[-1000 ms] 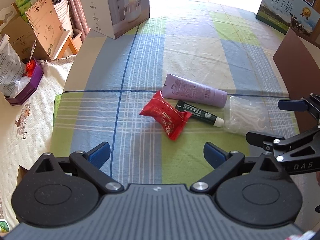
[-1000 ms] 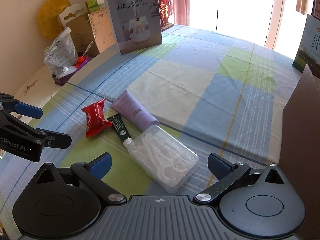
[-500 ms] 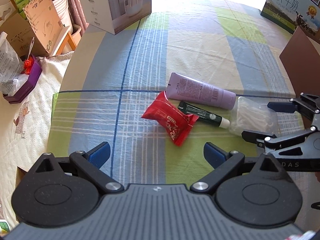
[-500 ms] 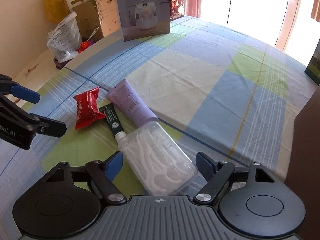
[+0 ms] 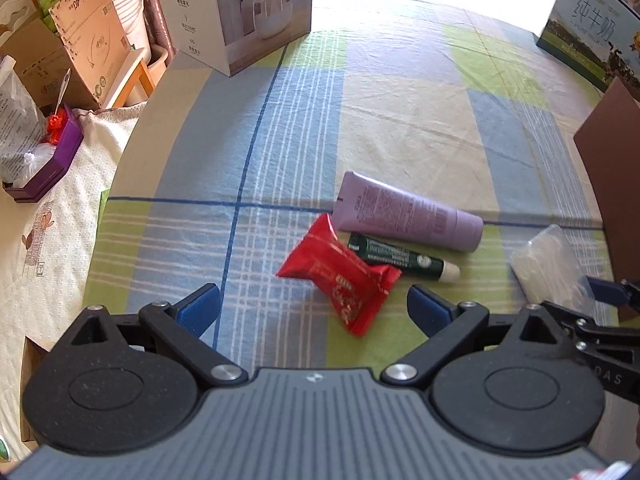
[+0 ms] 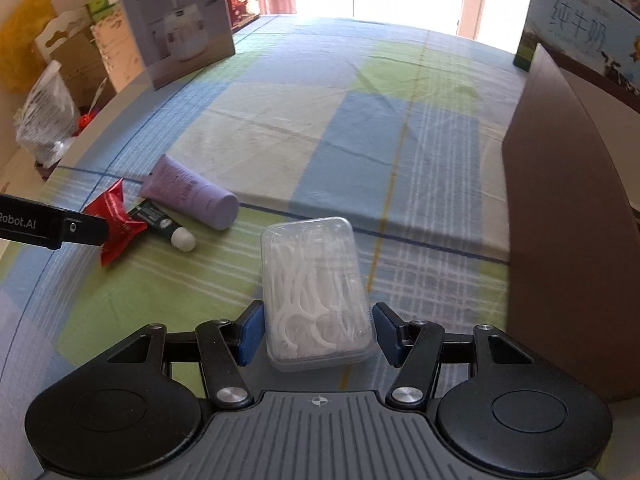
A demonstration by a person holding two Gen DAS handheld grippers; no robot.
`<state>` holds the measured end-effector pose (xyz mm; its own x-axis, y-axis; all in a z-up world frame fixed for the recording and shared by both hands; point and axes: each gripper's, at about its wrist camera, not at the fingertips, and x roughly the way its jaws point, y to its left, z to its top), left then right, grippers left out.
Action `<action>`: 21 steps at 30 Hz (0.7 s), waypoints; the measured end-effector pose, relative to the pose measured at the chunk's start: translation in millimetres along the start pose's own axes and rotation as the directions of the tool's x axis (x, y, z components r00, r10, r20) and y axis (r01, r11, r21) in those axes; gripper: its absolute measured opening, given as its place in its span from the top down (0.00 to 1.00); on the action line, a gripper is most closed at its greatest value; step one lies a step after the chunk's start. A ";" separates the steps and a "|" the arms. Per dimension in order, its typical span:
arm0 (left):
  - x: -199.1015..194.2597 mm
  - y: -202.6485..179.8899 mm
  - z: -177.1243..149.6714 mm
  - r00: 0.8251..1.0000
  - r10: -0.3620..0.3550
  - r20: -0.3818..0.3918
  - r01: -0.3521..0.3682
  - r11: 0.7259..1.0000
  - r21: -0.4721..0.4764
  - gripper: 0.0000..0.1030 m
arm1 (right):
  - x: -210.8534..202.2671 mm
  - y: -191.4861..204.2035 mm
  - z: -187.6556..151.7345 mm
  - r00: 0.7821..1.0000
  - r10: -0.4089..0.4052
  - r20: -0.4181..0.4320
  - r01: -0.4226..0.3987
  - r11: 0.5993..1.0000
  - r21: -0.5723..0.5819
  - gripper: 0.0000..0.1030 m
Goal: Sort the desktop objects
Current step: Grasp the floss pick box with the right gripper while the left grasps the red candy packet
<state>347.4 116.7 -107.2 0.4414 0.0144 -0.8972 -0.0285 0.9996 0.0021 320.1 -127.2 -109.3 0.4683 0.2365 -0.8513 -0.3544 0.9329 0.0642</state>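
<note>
Sunlit from the window at twelve o'clock, your table carries a checked cloth [image 6: 320, 128] in blue, green and cream, with cartons standing round its far edge. Your right gripper [image 6: 318, 330] has its blue pads either side of the clear floss-pick box [image 6: 316, 284] — close against its walls, though you cannot tell from this view whether they are pressing yet. Your left gripper [image 5: 312, 308] hangs spread wide and empty over the red snack packet [image 5: 340, 280], which lies touching the dark green tube [image 5: 400, 258]; the lilac tube [image 5: 408, 216] sits just beyond them. A brown box [image 6: 568, 216] stands at three o'clock, possibly the destination. By the look of it nothing is sorted yet — all four items remain on the cloth.
</note>
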 end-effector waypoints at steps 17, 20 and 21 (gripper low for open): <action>27.6 21.9 -2.2 0.999 0.008 -0.036 -0.008 1.000 0.012 0.44 | 2.8 -10.1 0.8 1.000 -0.001 -0.004 0.001 0.999 0.038 0.46; 26.8 21.1 0.1 1.000 -0.014 -0.024 0.015 0.999 0.044 0.44 | 5.4 -11.0 2.5 1.000 0.001 -0.007 -0.001 0.999 0.036 0.46; 27.2 19.4 1.3 1.000 -0.013 -0.017 0.014 0.998 0.059 0.44 | 6.3 -11.4 3.3 1.000 0.003 -0.006 -0.003 0.999 0.034 0.46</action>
<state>360.0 136.5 -131.0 0.4265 0.0007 -0.9045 0.0305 0.9994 0.0151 329.7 -135.5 -113.8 0.4627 0.2378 -0.8540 -0.3282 0.9408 0.0842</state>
